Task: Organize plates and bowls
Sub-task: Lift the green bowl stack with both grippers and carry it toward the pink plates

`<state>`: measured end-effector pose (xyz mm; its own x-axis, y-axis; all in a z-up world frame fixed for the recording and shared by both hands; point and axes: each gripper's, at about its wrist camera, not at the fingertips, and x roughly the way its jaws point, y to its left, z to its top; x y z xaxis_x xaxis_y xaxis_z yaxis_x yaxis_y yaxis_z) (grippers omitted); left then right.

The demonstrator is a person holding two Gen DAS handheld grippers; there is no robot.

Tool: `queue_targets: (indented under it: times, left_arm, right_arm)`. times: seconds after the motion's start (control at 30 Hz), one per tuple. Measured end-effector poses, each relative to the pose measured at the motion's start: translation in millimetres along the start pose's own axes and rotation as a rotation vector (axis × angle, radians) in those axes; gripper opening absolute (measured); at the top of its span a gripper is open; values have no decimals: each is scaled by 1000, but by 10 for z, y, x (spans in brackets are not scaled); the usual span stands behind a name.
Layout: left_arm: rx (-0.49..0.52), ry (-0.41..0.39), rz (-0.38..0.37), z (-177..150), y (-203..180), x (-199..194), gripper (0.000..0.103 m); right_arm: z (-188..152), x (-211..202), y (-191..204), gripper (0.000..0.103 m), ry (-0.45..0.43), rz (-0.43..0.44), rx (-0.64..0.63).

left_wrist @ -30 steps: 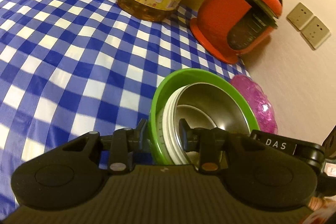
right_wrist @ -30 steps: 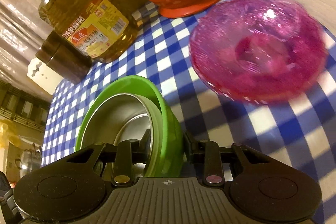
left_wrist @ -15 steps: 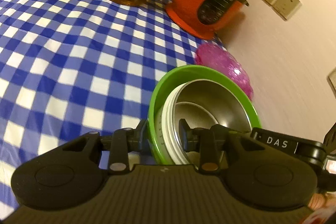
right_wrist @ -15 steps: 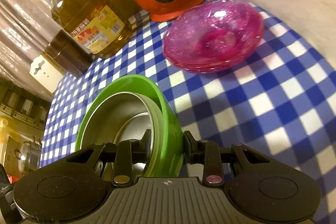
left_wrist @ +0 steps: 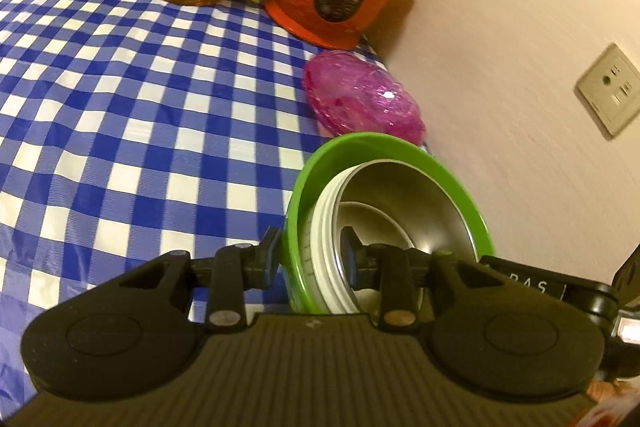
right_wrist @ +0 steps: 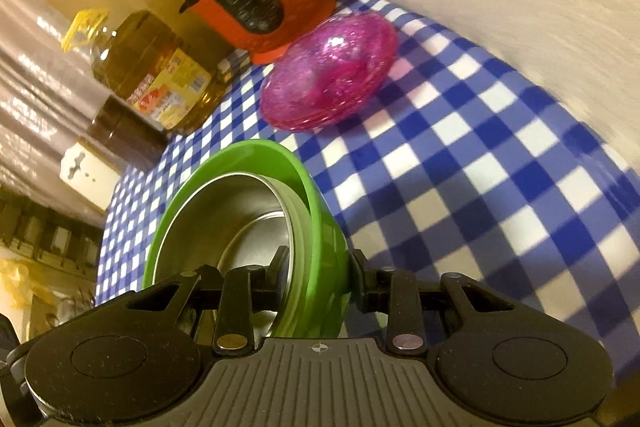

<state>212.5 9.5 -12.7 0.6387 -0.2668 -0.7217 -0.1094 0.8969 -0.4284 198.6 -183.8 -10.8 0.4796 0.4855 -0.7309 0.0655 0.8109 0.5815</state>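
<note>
Carry step: left gripper (left_wrist: 309,254) and right gripper (right_wrist: 318,269), jaws narrowly parted, each pinch opposite rims of the green bowl (left_wrist: 384,147) nesting steel bowls, held above the checked table (left_wrist: 120,107); next, probably set it down near the pink plates (right_wrist: 332,67) by the wall edge.

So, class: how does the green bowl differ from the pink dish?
The green bowl is opaque plastic; the pink dish is translucent and glittery. The green bowl is gripped at its rim by both grippers and tilted; the pink dish rests on the checked tablecloth. The green bowl holds steel bowls; the pink dish looks empty. Both are round.
</note>
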Motion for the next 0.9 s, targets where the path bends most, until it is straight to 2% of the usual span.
queue_targets:
  times: [0.43, 0.9]
  left_arm:
    - [57, 0, -36, 94, -365, 55, 27]
    - [68, -1, -54, 350, -537, 225, 27]
  right_arm:
    - [126, -291, -166, 31, -57, -7, 40]
    - [449, -307, -159, 31, -86, -25, 29]
